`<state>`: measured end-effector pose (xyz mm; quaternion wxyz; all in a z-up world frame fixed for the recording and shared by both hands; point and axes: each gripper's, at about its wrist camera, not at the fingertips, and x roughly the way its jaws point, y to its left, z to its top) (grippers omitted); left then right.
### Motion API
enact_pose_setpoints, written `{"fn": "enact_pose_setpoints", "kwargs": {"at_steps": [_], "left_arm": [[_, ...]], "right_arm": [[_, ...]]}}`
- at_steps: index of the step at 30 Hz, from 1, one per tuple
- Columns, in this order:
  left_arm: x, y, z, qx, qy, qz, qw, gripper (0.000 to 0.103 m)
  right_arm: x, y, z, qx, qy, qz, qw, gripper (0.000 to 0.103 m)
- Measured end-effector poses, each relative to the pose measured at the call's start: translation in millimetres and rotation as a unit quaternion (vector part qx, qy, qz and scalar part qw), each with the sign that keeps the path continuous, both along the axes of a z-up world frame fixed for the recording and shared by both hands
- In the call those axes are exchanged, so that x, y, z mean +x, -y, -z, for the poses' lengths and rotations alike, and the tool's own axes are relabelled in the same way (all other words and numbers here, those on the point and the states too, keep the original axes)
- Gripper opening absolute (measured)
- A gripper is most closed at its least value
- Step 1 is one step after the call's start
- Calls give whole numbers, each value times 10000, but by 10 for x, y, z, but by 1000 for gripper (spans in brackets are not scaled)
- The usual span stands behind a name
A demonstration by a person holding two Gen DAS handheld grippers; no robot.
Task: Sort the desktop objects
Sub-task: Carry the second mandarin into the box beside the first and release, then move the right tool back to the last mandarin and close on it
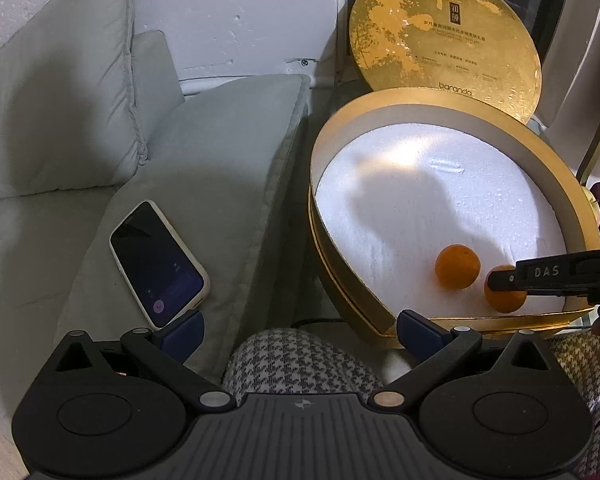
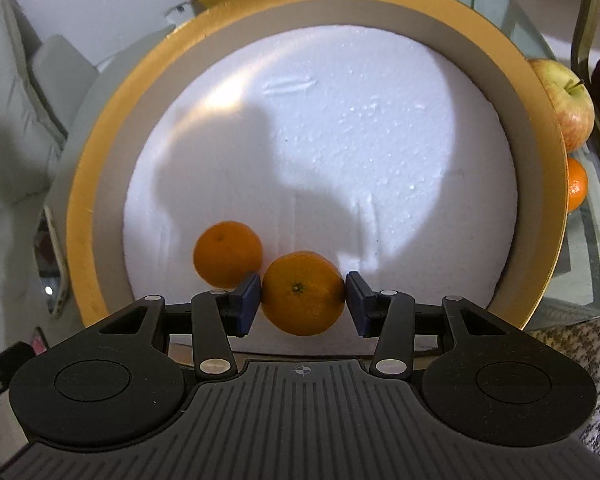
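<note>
Two oranges are in play at the near edge of the round gold box (image 2: 100, 184). Right tool (image 2: 302, 296) first: its blue pads (image 2: 247, 300) sit one on each side of the nearer orange (image 2: 302, 294), clamped on it just over the white foam floor; whether the fruit is resting or a touch lifted, I cannot tell. Just beside it on the left lies the second orange (image 2: 227, 254), already settled on the foam and free of any grip. So by my reading one piece is delivered, one is at the point of release, and more waits: out past the box's right rim an apple (image 2: 572, 104) and another orange (image 2: 577, 184) sit on the glass desk (image 2: 580, 280), not yet sorted. Left tool (image 1: 300, 330) hangs spread wide with nothing between its pads, off to the left of the box. Beyond it a phone (image 1: 158, 264) lies on the grey sofa cushion (image 1: 220, 152). Farthest back, the gold lid (image 1: 444, 36) stands propped behind the box.
</note>
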<state>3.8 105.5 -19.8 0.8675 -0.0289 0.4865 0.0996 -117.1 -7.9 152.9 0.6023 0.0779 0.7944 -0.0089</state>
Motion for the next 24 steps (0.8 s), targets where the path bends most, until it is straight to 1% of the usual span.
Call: {"fn": "enact_pose_setpoints", "kwargs": {"at_steps": [7, 10, 12, 17, 21, 24], "left_arm": [[-13, 18, -9, 25, -14, -15, 10000, 102], [-26, 57, -30, 63, 6, 25, 10000, 102], [-41, 81, -52, 99, 36, 49, 9999, 102], [-70, 146, -106, 199, 92, 111, 9997, 102], [-101, 198, -157, 285, 137, 183, 9993, 102], [-113, 241, -198, 360, 155, 227, 9990, 102]], "right_arm": [[-6, 11, 19, -46, -53, -33, 10000, 49], [9, -23, 48, -50, -17, 27, 10000, 56], [16, -17, -20, 8, 86, 50, 10000, 57], [25, 98, -230, -22, 305, 221, 9993, 59], [33, 310, -520, 54, 603, 487, 9970, 60], [58, 577, -802, -9, 951, 854, 9918, 61]]}}
